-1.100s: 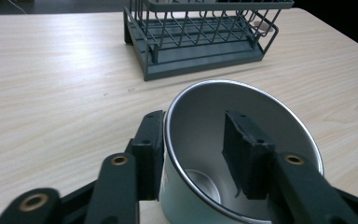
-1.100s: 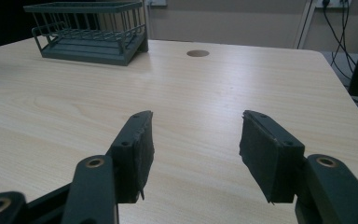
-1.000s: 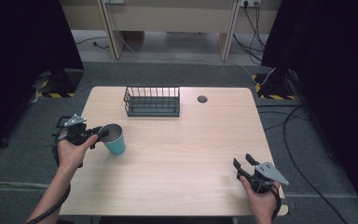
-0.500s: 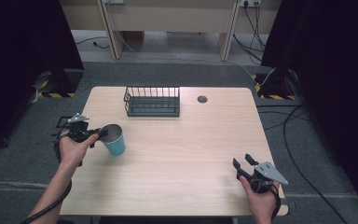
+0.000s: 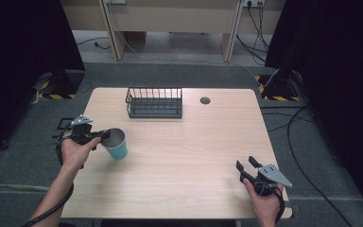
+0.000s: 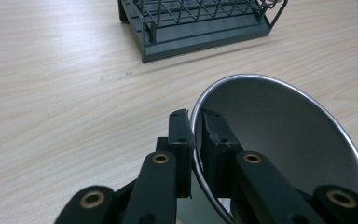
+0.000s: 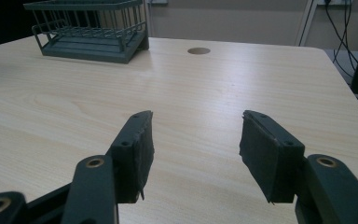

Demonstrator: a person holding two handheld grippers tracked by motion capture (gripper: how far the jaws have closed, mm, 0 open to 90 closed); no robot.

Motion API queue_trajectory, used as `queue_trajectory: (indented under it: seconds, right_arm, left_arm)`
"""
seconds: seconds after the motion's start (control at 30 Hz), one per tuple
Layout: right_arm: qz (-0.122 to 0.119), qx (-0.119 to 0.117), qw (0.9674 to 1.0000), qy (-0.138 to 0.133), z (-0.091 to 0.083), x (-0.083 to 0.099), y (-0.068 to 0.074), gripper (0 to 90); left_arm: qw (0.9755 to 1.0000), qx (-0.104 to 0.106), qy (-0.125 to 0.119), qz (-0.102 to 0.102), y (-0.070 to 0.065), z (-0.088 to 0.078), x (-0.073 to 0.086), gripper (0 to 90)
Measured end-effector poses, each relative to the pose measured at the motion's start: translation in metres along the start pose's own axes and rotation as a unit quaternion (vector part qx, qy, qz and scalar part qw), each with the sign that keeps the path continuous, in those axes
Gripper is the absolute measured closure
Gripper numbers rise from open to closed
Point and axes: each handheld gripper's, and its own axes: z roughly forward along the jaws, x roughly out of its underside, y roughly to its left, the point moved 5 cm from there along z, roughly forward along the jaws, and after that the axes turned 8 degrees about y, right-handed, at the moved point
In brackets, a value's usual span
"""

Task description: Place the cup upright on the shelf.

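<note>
The left gripper is pinching the rim of the cup, one jaw outside the wall and one inside; its jaws have just been closing onto that rim, and they are now clamped on it. Gripping the thin wall this way looks like the sensible hold, since the cup's mouth is too wide to span from outside. The cup is sitting near the left edge of the table, well in front of the rack and apart from it. It is teal outside and metallic inside. Its long axis is running from base to mouth and is leaning, so the mouth is pointing up and toward the left hand rather than straight up; whether the base is resting flat cannot be told.

The right gripper is waiting near the table's front right corner, jaws spread and empty, probably kept clear so the left can work alone. The rack is likely where the cup is headed.
</note>
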Motion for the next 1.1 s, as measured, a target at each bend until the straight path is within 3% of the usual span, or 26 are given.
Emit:
queue_trajectory:
  seconds: [0.57,1.1]
  right_arm:
    - [0.005,-0.002,1.0000,0.001,0.000,0.001,0.000,44.6]
    - [0.003,-0.003,1.0000,0.001,0.000,0.001,0.000,45.0]
  left_arm:
    - [0.9989,0.013,-0.045,0.006,-0.010,-0.010,-0.017,82.4]
    - [0.9982,0.013,-0.056,0.020,-0.018,-0.009,-0.036,82.5]
